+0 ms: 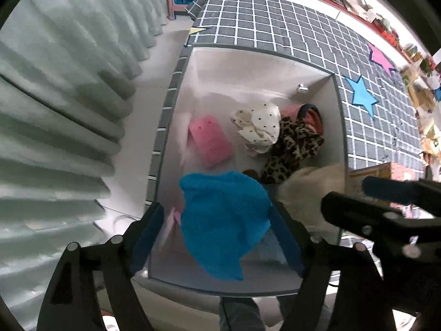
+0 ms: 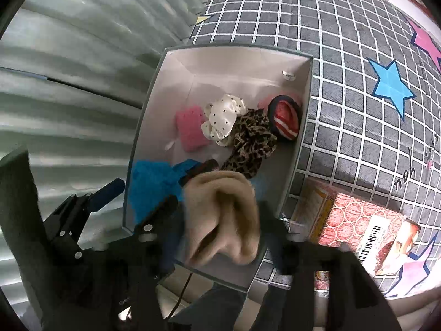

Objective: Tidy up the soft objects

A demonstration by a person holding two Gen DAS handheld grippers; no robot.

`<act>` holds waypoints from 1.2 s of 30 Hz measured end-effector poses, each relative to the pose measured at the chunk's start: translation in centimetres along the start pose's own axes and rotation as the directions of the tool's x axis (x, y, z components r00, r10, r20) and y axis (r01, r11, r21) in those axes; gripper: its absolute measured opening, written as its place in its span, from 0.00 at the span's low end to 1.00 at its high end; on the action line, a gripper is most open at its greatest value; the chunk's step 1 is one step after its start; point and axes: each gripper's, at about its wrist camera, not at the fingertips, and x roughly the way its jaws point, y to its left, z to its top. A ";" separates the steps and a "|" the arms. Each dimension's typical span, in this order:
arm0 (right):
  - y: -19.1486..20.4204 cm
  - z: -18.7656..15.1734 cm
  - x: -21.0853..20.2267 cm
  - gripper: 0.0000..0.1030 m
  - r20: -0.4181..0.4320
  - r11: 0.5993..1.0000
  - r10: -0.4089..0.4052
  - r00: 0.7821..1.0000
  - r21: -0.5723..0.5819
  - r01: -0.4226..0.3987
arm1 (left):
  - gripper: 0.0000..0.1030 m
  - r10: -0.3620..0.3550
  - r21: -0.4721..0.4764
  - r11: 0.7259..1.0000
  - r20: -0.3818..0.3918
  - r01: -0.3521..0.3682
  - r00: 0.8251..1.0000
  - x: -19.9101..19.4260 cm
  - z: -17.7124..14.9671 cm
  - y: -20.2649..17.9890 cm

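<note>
Over the white box [image 1: 340,127], the left gripper [image 1: 217,237] stood wide around a blue cloth [image 1: 220,226]; the right gripper [image 2: 217,220], part-open, bracketed a blurred beige cloth [image 2: 223,215], seemingly released.

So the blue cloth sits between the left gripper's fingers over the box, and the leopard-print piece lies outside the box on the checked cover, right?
Not quite. The leopard-print piece lies inside the box, beside the polka-dot piece, as the right wrist view shows. The blue cloth is indeed between the left gripper fingers over the box.
</note>
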 end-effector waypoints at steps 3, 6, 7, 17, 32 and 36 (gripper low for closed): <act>0.2 0.0 -0.4 0.78 0.011 1.000 -0.008 1.000 -0.006 0.008 | 0.83 0.015 0.002 1.000 0.021 -0.015 1.000 -0.4 -0.1 0.1; 0.5 0.1 -0.8 0.94 0.029 0.999 -0.036 0.999 -0.024 0.037 | 0.83 0.059 -0.015 0.998 0.069 -0.058 0.996 -1.1 -0.1 0.6; 0.6 0.1 -1.0 0.94 0.036 0.998 -0.043 0.998 -0.033 0.044 | 0.83 0.053 -0.019 0.998 0.070 -0.052 0.996 -1.1 0.0 0.7; 1.2 0.0 -2.0 0.99 0.107 0.988 -0.129 0.986 -0.071 0.137 | 0.83 -0.017 -0.036 0.999 0.041 0.019 0.999 -1.3 -0.3 0.9; 1.6 -0.5 -2.5 0.99 0.113 0.987 -0.141 0.984 -0.067 0.149 | 0.83 -0.019 -0.022 1.000 0.046 0.020 0.999 -1.9 -0.8 0.8; 1.7 -0.5 -2.5 0.99 0.113 0.986 -0.143 0.983 -0.066 0.151 | 0.83 -0.019 -0.018 1.000 0.046 0.020 0.999 -2.0 -1.1 0.8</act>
